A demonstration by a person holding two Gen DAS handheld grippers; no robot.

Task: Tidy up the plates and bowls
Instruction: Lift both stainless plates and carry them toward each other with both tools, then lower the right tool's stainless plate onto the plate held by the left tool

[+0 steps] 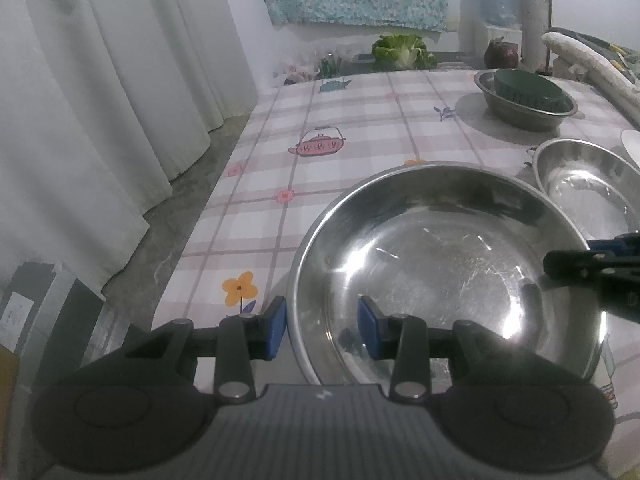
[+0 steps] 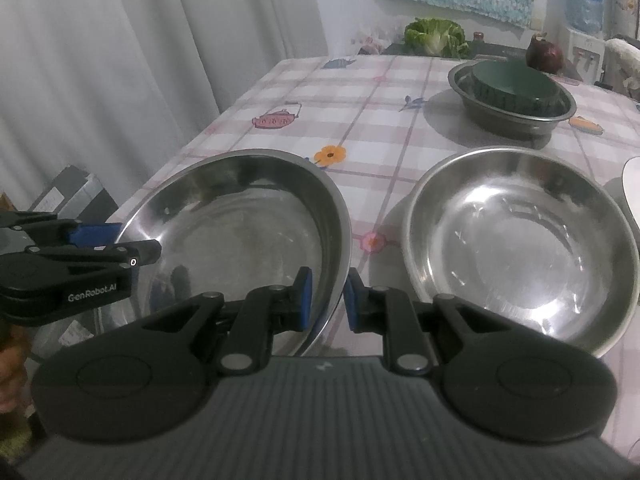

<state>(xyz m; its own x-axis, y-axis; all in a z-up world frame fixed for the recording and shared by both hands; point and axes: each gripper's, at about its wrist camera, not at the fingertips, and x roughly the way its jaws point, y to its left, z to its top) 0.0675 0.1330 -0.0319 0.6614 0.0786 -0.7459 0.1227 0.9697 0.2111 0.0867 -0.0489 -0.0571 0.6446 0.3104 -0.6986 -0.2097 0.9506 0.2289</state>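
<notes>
Steel bowl (image 2: 240,236), near table corner, gripped on opposite rims: right gripper (image 2: 326,300) pinched narrow on right rim, left gripper (image 1: 322,330) straddling left rim, contact unclear. Probably two-handed lift for stacking into second steel bowl (image 2: 520,248) alongside.

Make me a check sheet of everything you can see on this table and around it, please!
Surface: table with checked tablecloth, cartoon prints.
Job's things: large steel bowl tilted, rim gripped; second steel bowl flat beside it; far steel bowl holding a green dish; white plate edge.
Clutter: cabbage, red onion.
Grippers: left tool straddles the rim; right tool shut on it.
Cables: nothing seen.
Surroundings: white curtain, water dispenser.
</notes>
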